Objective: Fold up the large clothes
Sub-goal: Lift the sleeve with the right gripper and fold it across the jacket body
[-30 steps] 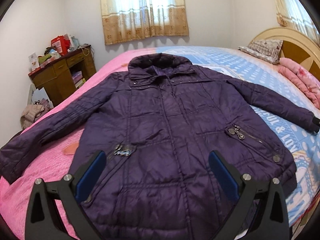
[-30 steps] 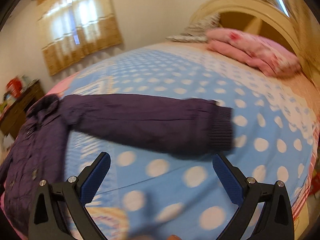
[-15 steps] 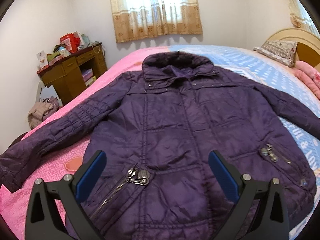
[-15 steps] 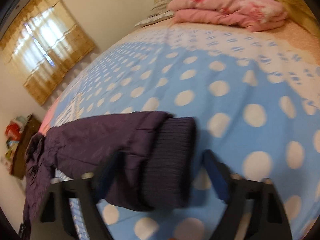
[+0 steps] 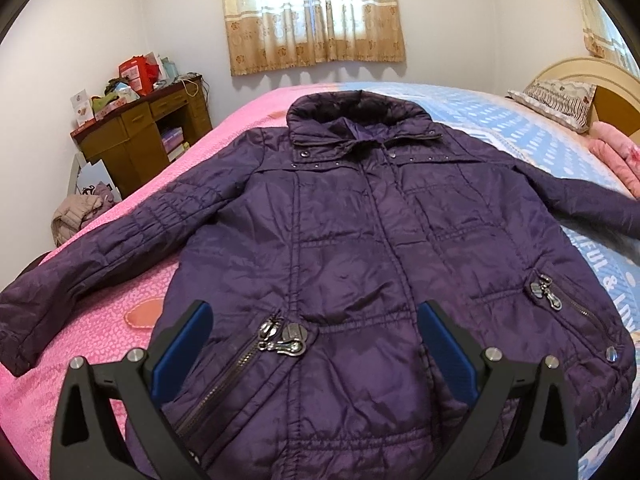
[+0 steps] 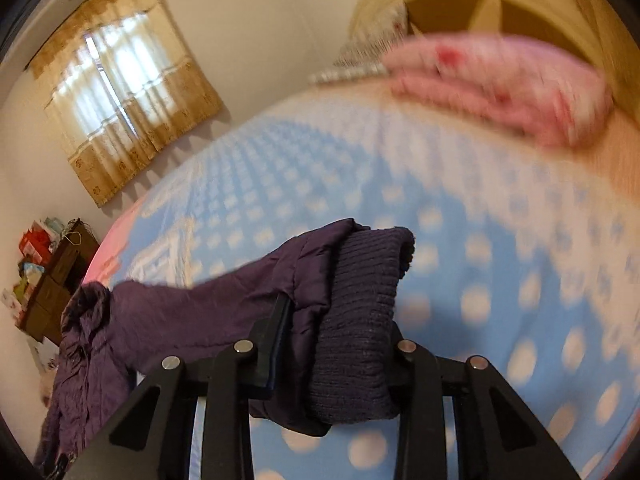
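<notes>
A purple quilted jacket [image 5: 360, 240] lies front up on the bed, collar at the far end, both sleeves spread out. My left gripper [image 5: 316, 344] hovers open above its lower front, near the zip pulls [image 5: 282, 338], with nothing between the blue pads. In the right wrist view the jacket's sleeve end with its ribbed knit cuff [image 6: 360, 320] sits between the jaws of my right gripper [image 6: 336, 336]. Those jaws are closing and press on the cuff, which is lifted off the blue dotted bedspread [image 6: 500, 280]. The rest of the jacket [image 6: 92, 344] trails off to the left.
The bed has a pink cover [image 5: 100, 320] on the left and a blue cover [image 5: 520, 120] on the right. Folded pink bedding [image 6: 500, 80] and a pillow [image 5: 560, 100] lie by the headboard [image 6: 460, 0]. A wooden desk [image 5: 136, 132] with clutter stands by the wall.
My right gripper went from wide open before the flat sleeve to closed around its cuff, and has lifted it off the bedspread. My left gripper shifted a little over the jacket front and stayed open.
</notes>
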Demonstrator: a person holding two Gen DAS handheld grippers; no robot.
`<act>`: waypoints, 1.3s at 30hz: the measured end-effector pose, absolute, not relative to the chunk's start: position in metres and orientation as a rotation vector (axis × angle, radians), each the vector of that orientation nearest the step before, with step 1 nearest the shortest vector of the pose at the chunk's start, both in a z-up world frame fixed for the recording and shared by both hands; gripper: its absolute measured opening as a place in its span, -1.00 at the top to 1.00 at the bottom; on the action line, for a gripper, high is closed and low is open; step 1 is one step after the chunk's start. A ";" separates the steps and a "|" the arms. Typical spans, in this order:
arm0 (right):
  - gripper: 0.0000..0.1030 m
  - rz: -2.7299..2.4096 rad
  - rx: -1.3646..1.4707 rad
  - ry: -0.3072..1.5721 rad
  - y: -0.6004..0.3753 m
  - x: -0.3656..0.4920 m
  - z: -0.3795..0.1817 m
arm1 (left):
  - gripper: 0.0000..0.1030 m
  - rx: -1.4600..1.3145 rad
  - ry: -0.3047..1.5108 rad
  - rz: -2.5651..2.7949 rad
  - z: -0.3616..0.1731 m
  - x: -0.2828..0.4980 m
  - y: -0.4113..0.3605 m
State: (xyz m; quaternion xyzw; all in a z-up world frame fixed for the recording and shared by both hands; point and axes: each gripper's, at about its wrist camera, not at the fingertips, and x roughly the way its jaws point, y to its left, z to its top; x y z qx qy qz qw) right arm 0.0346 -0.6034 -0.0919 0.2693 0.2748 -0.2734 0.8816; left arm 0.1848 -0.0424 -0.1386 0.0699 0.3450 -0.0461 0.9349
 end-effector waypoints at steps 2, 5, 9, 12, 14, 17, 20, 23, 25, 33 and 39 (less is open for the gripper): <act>0.37 -0.572 0.487 0.545 -0.598 0.049 -0.060 | -1.00 0.130 0.704 -0.096 -0.137 0.183 -0.039; 0.38 -0.563 0.357 0.500 -0.582 0.075 -0.010 | -1.00 0.110 0.704 -0.103 -0.134 0.179 -0.035; 0.38 -0.522 0.150 0.438 -0.533 0.118 0.054 | -1.00 0.100 0.697 -0.119 -0.130 0.173 -0.031; 0.38 -0.478 0.032 0.406 -0.495 0.140 0.081 | -1.00 0.094 0.687 -0.125 -0.126 0.171 -0.027; 0.38 -0.437 -0.048 0.388 -0.462 0.157 0.096 | -1.00 0.083 0.680 -0.129 -0.123 0.169 -0.022; 0.38 -0.361 -0.169 0.358 -0.408 0.179 0.113 | -1.00 0.063 0.667 -0.125 -0.119 0.166 -0.014; 0.38 -0.280 -0.263 0.338 -0.356 0.193 0.121 | -1.00 0.044 0.666 -0.120 -0.120 0.166 -0.005; 0.38 -0.188 -0.349 0.329 -0.301 0.206 0.126 | -1.00 0.025 0.674 -0.112 -0.122 0.168 0.003; 0.38 -0.119 -0.417 0.331 -0.262 0.214 0.122 | -1.00 0.013 0.678 -0.109 -0.124 0.169 0.008; 0.38 0.117 -0.617 0.420 -0.144 0.250 0.048 | -1.00 -0.019 0.677 -0.070 -0.124 0.171 0.033; 0.38 0.222 -0.670 0.477 -0.087 0.271 -0.034 | -1.00 -0.026 0.683 -0.023 -0.126 0.171 0.053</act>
